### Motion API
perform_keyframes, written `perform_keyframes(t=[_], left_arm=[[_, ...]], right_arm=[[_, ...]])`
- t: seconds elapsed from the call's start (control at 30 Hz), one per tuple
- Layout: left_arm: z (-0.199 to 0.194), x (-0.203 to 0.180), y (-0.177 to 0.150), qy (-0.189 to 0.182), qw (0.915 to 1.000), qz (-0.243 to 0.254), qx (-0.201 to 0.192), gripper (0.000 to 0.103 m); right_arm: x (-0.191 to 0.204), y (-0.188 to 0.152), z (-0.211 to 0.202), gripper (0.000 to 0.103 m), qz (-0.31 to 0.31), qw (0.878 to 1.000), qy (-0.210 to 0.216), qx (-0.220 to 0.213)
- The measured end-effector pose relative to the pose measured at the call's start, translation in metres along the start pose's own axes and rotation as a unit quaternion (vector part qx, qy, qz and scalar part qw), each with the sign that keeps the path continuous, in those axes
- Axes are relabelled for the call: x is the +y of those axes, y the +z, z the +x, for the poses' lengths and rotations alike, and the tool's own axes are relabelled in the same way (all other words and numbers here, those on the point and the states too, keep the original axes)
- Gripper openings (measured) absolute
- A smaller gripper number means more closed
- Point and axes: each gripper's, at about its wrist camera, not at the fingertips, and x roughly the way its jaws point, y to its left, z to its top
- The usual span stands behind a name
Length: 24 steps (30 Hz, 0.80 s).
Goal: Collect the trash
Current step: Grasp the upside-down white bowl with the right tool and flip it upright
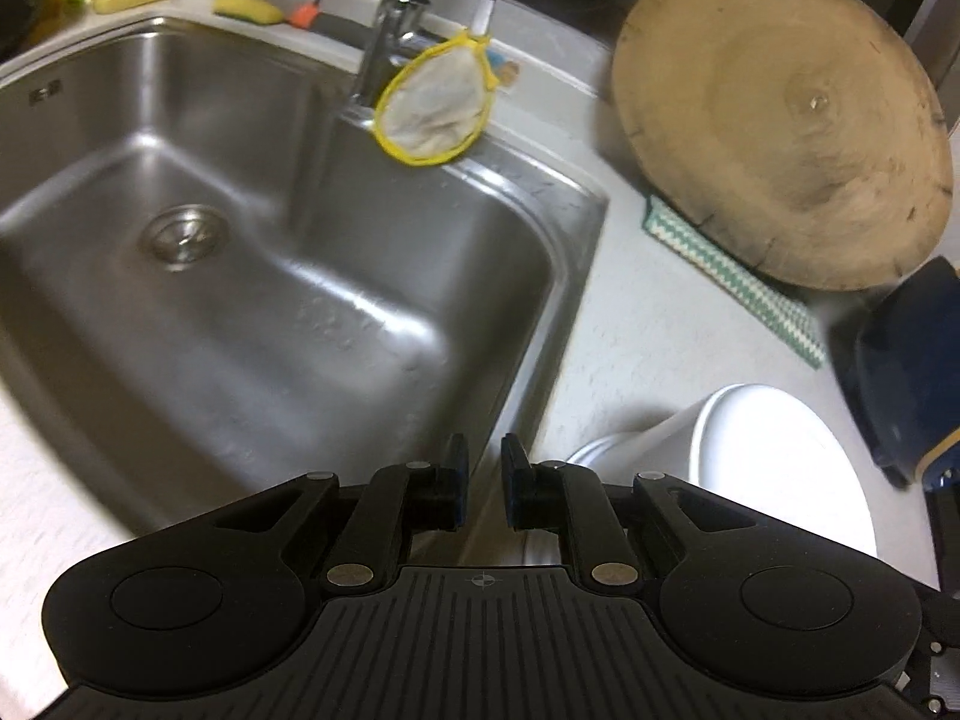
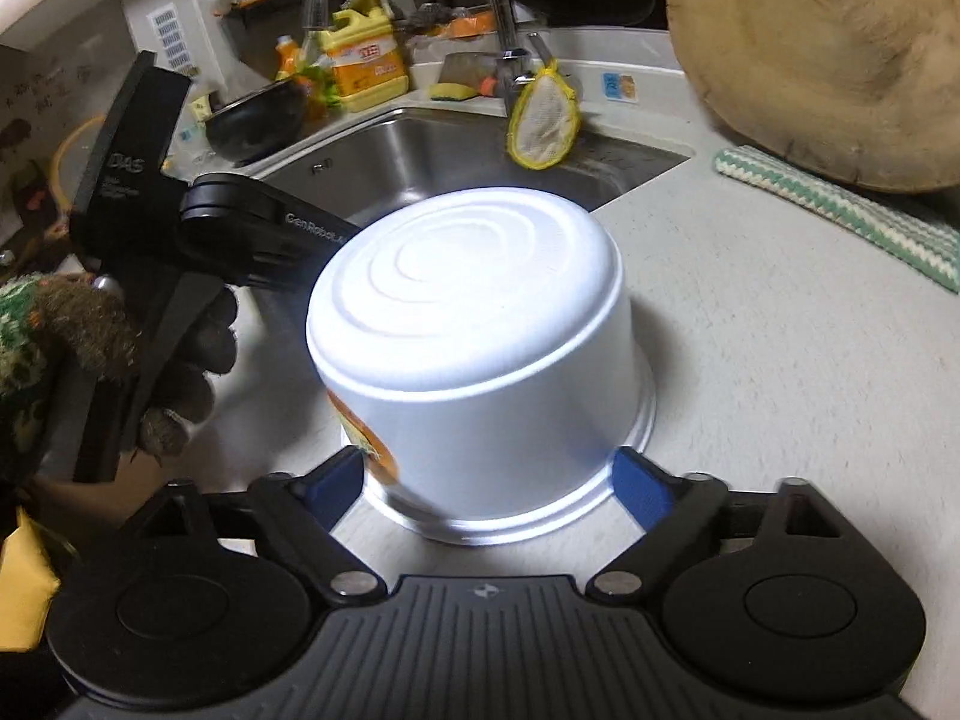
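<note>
A white foam bowl [image 2: 474,324] with an orange label stands upside down on the pale counter [image 2: 780,360], beside the sink. My right gripper [image 2: 489,480] is open wide. Its blue pads [image 2: 642,483] flank the bowl's rim on both sides without squeezing it. In the left wrist view the same bowl [image 1: 774,468] lies low on the right. My left gripper [image 1: 483,480] hovers over the sink's near corner. Its jaws are almost together with only a narrow gap, and nothing is between them. Its black body [image 2: 240,228], held by a gloved hand [image 2: 186,342], shows left of the bowl.
The steel sink [image 1: 252,276] has a tap [image 1: 396,24] with a yellow-rimmed mesh strainer [image 1: 435,102] hanging from it. A round wooden board [image 1: 780,120] leans on a green-and-white cloth [image 1: 732,282]. Behind the sink are a sponge [image 1: 246,9], a yellow detergent jug [image 2: 366,66] and a black pan [image 2: 258,117].
</note>
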Motion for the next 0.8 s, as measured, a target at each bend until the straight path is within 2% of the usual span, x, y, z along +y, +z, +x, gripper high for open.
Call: perform_keyframes(t=[0.17, 0.23, 0.33, 0.4, 0.57, 0.7, 0.8], left_arm=[[0.021, 0.001, 0.018, 0.018, 0.9998, 0.01, 0.009, 0.014], [0.03, 0.001, 0.021, 0.021, 0.9993, 0.021, 0.021, 0.014], [0.04, 0.005, 0.025, 0.014, 0.999, 0.017, 0.04, 0.01], [0.044, 0.013, 0.03, 0.003, 0.999, 0.004, 0.045, 0.011], [0.045, 0.033, 0.038, -0.023, 0.9972, -0.04, 0.058, 0.008], [0.031, 0.038, 0.042, -0.075, 0.9928, -0.079, 0.051, 0.008], [0.018, 0.028, 0.048, -0.09, 0.9932, -0.067, 0.031, 0.007]], right_arm=[[-0.01, 0.01, 0.0, 0.094, -0.017, 1.0, -0.003, -0.021], [-0.016, 0.014, 0.002, 0.098, -0.003, 1.0, 0.005, -0.028], [-0.025, 0.021, 0.024, 0.103, 0.035, 0.999, 0.011, -0.008], [-0.023, 0.027, 0.029, 0.103, 0.035, 0.999, 0.007, -0.015], [-0.024, 0.05, 0.029, 0.103, 0.053, 0.998, 0.031, -0.024], [-0.027, 0.072, 0.025, 0.103, 0.065, 0.997, 0.034, -0.032], [-0.034, 0.082, 0.025, 0.103, 0.072, 0.996, 0.041, -0.03]])
